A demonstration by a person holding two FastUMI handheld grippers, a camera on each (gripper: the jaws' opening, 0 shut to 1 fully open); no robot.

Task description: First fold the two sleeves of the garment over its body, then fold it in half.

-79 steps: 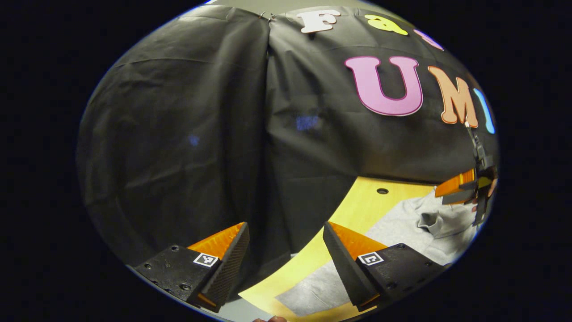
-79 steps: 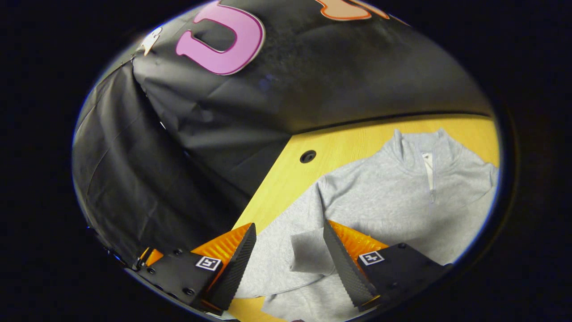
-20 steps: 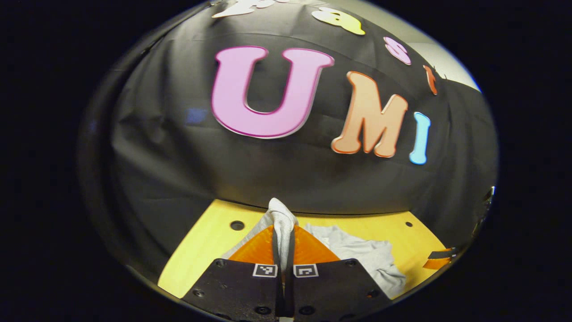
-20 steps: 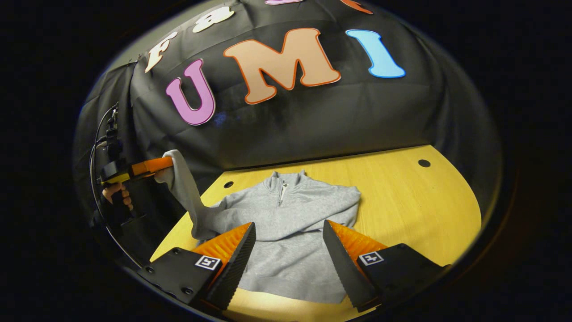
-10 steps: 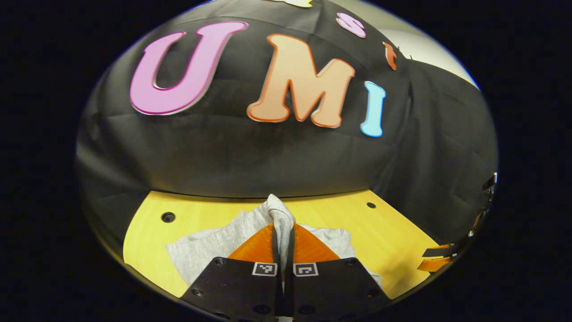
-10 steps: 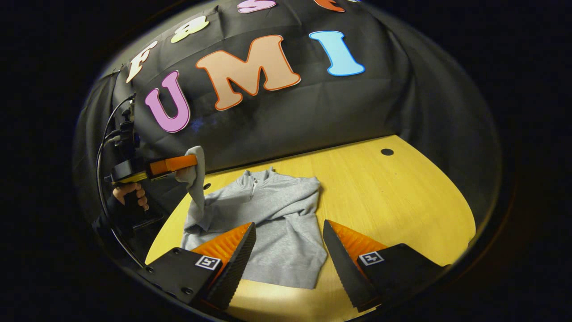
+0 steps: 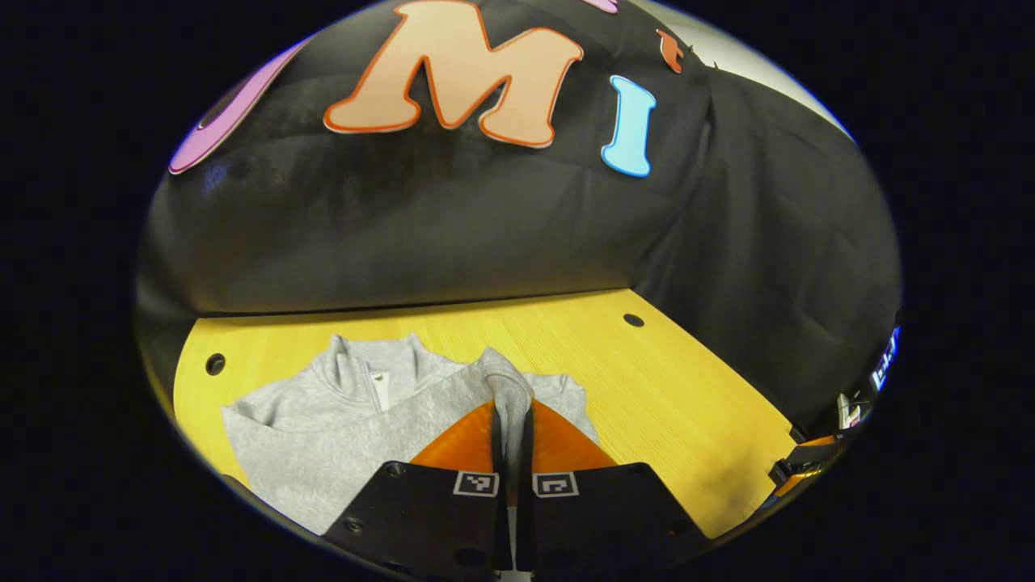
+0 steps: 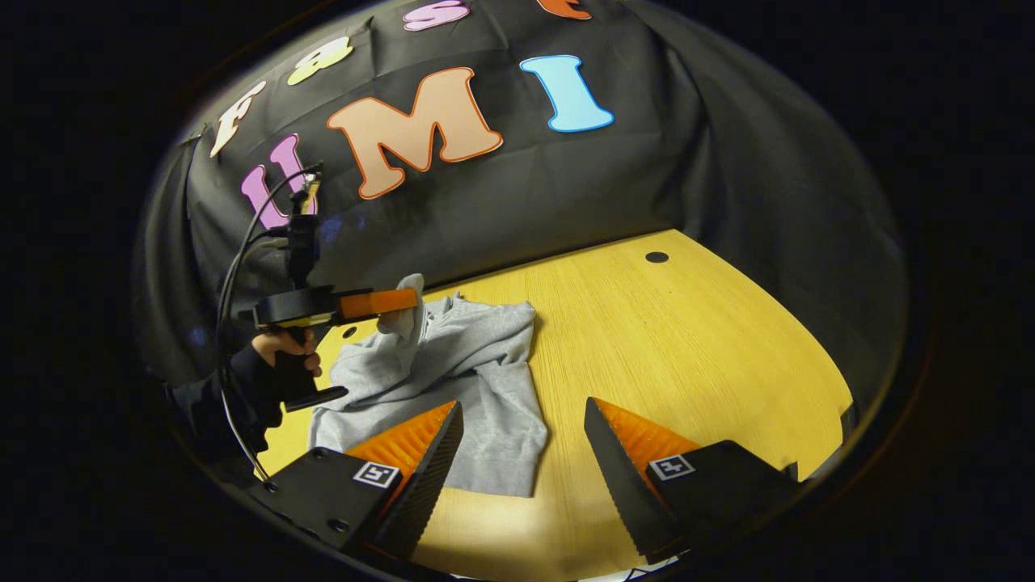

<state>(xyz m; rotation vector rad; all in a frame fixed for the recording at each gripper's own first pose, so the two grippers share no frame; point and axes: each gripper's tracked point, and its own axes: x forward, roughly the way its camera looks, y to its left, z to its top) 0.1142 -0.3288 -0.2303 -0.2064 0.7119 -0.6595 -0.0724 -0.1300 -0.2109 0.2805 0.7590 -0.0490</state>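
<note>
Left gripper: the left gripper is closed tight on the cuff end of a sleeve, both fingers pressing the grey fabric, which stands up between them. In the right gripper view it is held above the garment with the cloth hanging from its tips.
Right gripper: the right gripper has its jaws wide apart and holds nothing; it hovers over the near edge of the desk, beside the garment's hem.
Garment: a grey zip-neck sweatshirt lies on the desk, collar toward the booth wall, body partly bunched.
Step in hand: folding a sleeve over the body, judging by the lifted cuff carried above the chest.
Next move: probably lower the cuff onto the body and let go so the sleeve lies flat; whether the other sleeve is already folded I cannot tell.
Around: a hand grips the left gripper's handle, a cable rising from it; round holes mark the desk.
In the way: nothing lies on the garment; the bunched cloth may need smoothing.
</note>
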